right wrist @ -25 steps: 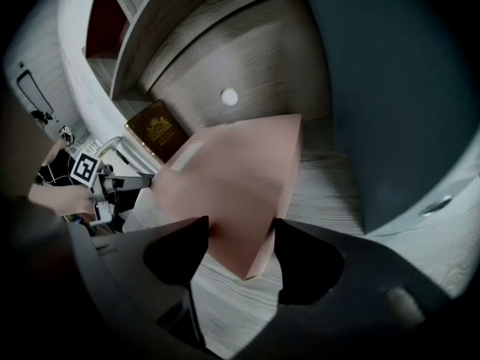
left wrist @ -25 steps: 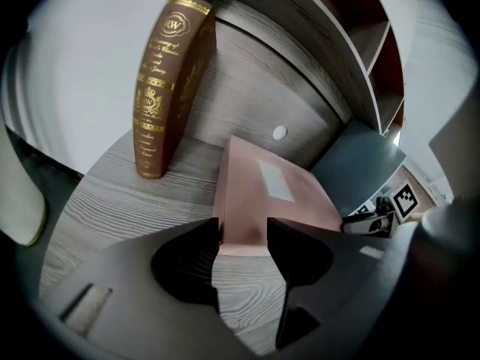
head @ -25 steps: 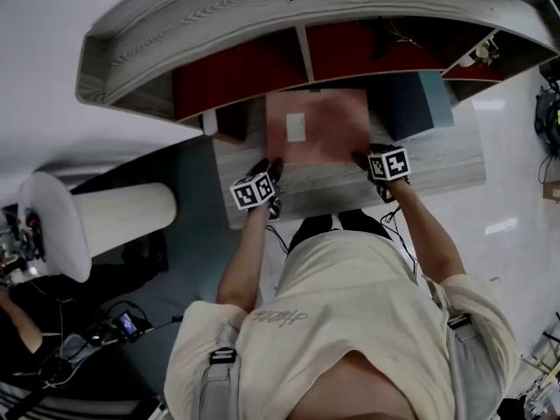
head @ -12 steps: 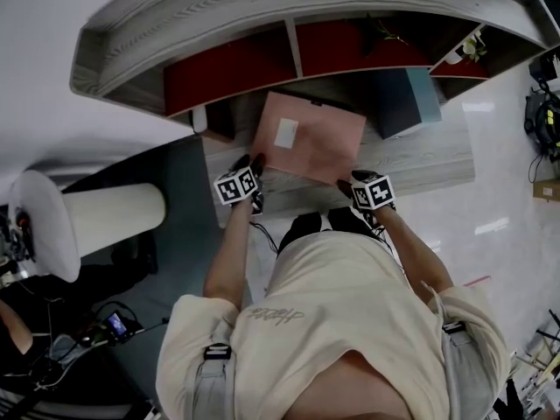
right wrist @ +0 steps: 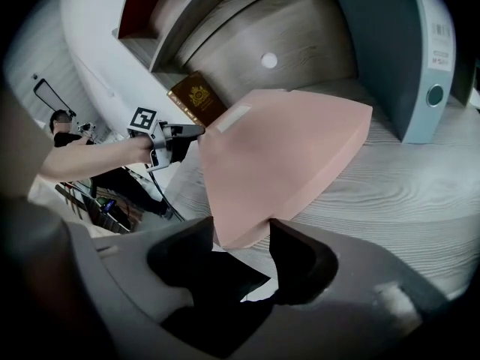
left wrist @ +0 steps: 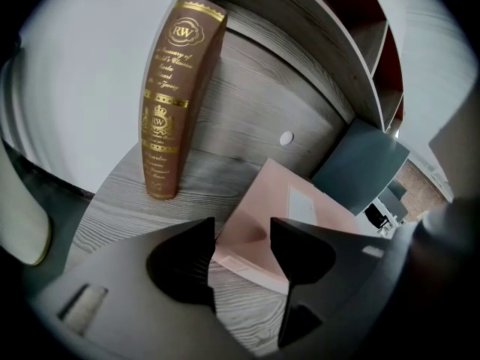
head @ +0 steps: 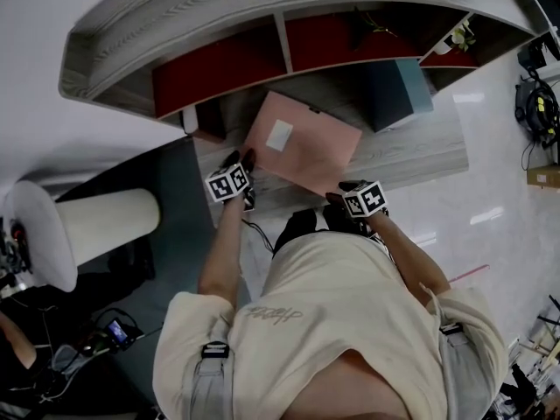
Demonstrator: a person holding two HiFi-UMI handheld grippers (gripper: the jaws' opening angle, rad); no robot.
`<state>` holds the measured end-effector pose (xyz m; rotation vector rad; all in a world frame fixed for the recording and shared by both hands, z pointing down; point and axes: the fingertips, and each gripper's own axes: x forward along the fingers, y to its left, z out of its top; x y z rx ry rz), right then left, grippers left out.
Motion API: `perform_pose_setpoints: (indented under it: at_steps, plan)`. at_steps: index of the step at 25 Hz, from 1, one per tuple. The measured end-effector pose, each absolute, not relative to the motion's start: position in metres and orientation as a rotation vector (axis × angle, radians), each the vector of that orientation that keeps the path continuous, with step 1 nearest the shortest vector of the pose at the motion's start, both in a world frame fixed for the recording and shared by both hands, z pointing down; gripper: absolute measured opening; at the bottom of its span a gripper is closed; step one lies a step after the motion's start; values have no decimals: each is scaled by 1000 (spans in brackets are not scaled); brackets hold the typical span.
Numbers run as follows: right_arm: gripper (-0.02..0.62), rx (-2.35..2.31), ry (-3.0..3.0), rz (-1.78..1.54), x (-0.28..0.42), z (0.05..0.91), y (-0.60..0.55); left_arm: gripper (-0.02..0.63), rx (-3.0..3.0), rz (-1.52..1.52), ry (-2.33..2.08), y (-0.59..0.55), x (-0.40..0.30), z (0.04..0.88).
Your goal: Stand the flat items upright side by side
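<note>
A flat pink book (head: 306, 151) with a white label lies turned like a diamond on the wooden shelf board (head: 411, 151). My right gripper (head: 339, 192) is shut on its near corner (right wrist: 240, 231) after its jaws closed in, and that corner hangs over the board's front edge. My left gripper (head: 245, 163) stands at the book's left corner (left wrist: 232, 250); its jaws have just been opening, and the corner lies loosely between them. A brown book with gold print (left wrist: 171, 103) stands upright at the left. A teal binder (head: 394, 94) stands upright at the right.
Red-backed cubbies (head: 219, 73) run above the board under a curved wooden top. A small plant (head: 459, 38) sits in the right cubby. A white cylinder (head: 96, 221) lies on the floor at the left. Another person (right wrist: 64, 137) is off to the side.
The pink book has turned from square to the shelf into a diamond. My right gripper drew its near corner back toward the front edge. The left gripper barely moved.
</note>
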<state>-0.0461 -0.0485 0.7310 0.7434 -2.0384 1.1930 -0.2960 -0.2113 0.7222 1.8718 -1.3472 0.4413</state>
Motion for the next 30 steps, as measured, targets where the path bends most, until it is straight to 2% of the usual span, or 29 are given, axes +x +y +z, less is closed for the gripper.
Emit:
perform_pose_setpoints:
  at_steps: [4,6,12,17,25,30]
  plan:
    - [244,774,-2065,1135,-33,717,-55,251,1868,416,-1358,-209,-296,720]
    - [273,834,-2086,1103,-21,706,-75,253,1846,376,-1392,-207,-301,716]
    - [296,925,-2114,950,9,682,-144,252,1712,193,-1454,-182,-307,712]
    - [344,819,-2121,752,-4,678,-192,253,1663,138,-1408,-161,-290,715]
    - [359,676,-2081,590,-29,705,-253,261,1631,124,-1317,-137,-249,718]
    - [368,593,-2066,635,-41,720,-271,271,1585,93,-1249,-133,-227,728]
